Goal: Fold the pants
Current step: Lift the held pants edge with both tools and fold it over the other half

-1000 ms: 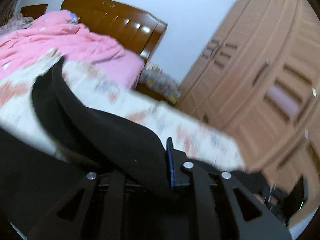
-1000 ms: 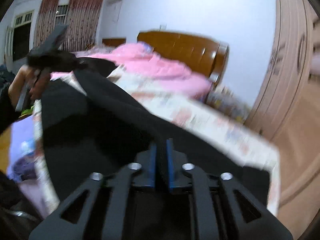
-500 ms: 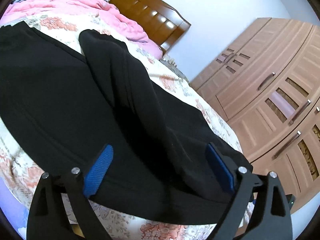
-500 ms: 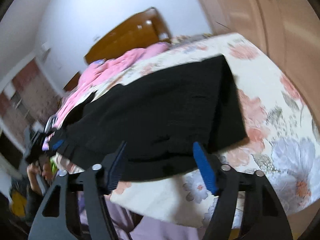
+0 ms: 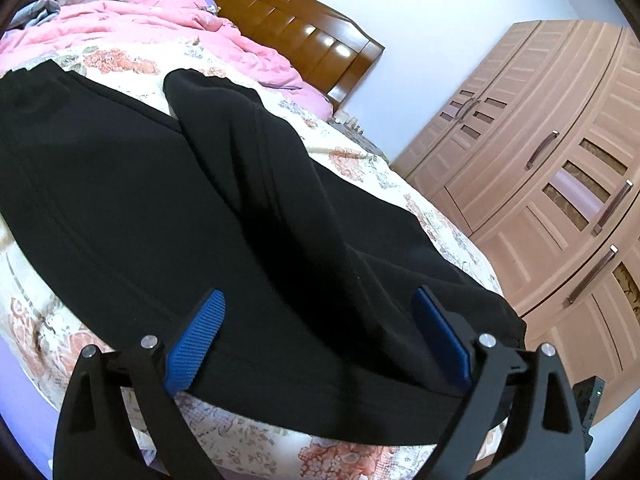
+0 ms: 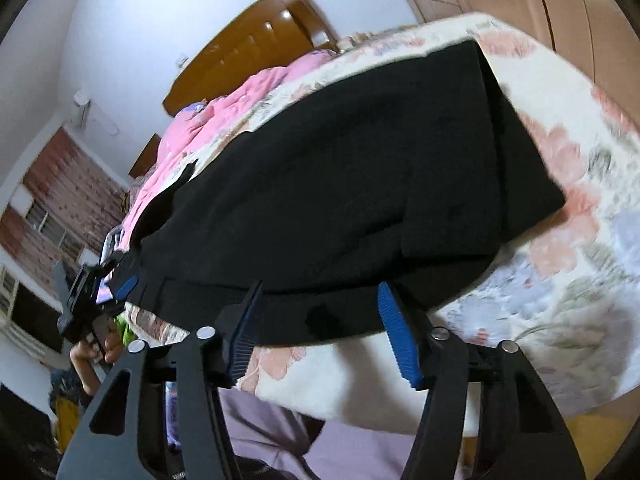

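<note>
Black pants (image 5: 168,208) lie spread across the floral bedsheet (image 5: 352,160), one leg folded over the other in a long ridge. My left gripper (image 5: 318,296) hovers wide open just above the pants near the bed's near edge, blue pads apart and touching no cloth. In the right wrist view the pants (image 6: 360,184) reach the mattress edge. My right gripper (image 6: 320,286) is there with its jaws closing. The pants' hem shows between its blue fingers (image 6: 394,332), but the pads do not press on it. A hand (image 6: 86,354) holding the other gripper appears at far left.
A crumpled pink quilt (image 5: 152,24) lies at the head of the bed below the wooden headboard (image 5: 304,36). A tall wooden wardrobe (image 5: 552,184) stands close to the bed's right side. The mattress edge (image 6: 360,380) drops off under the right gripper.
A second ago both grippers were shut on the lifted pants. The pants now lie flat on the bed and both grippers have let go and opened. The right view has rolled sideways and sunk.
</note>
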Action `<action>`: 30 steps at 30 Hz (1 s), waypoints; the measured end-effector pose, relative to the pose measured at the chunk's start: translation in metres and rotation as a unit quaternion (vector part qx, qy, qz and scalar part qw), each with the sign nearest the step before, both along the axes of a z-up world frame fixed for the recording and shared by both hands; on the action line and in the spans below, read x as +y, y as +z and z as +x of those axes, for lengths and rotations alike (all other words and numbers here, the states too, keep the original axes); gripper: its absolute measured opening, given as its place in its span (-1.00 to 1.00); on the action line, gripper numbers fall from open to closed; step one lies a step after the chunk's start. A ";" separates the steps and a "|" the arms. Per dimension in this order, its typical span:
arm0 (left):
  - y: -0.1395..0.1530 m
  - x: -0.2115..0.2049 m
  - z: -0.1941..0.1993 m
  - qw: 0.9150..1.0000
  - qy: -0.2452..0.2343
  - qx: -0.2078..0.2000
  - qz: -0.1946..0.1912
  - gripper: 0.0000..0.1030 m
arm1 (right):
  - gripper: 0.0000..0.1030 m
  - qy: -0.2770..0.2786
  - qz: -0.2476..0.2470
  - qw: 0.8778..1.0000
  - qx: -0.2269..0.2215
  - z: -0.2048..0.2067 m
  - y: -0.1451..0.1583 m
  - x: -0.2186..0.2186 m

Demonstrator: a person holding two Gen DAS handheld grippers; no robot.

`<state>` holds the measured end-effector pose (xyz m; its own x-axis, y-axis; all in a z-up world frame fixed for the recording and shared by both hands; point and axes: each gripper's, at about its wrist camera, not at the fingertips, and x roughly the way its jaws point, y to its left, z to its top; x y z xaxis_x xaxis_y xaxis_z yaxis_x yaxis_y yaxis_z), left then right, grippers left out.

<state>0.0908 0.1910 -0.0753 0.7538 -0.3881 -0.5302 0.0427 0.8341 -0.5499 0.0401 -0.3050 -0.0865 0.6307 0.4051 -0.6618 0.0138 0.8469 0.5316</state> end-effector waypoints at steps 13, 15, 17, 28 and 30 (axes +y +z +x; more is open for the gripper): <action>0.015 -0.010 0.027 0.999 -0.020 0.009 0.039 0.93 | -0.82 -0.072 0.044 0.995 -0.060 -0.002 0.003 -0.012; 0.018 -0.013 0.042 0.998 -0.022 0.020 0.048 0.93 | -0.82 -0.069 0.027 0.995 -0.063 -0.001 0.005 -0.008; 0.021 -0.019 0.067 0.997 -0.025 0.047 0.060 0.93 | -0.82 -0.068 0.017 0.996 -0.063 -0.002 0.006 -0.007; 0.057 0.004 0.136 0.989 0.025 0.044 0.141 -0.77 | -0.87 -0.033 -0.010 0.994 -0.105 0.028 0.048 -0.013; 0.085 0.013 0.117 0.991 0.030 -0.027 0.124 -0.77 | -0.87 -0.029 -0.019 0.989 -0.144 0.038 0.079 -0.016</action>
<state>0.2081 0.2039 0.0096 0.8012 -0.2046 -0.5624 0.0123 0.9452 -0.3264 0.0780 -0.3215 -0.0077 0.8167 0.3405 -0.4658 -0.0835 0.8685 0.4886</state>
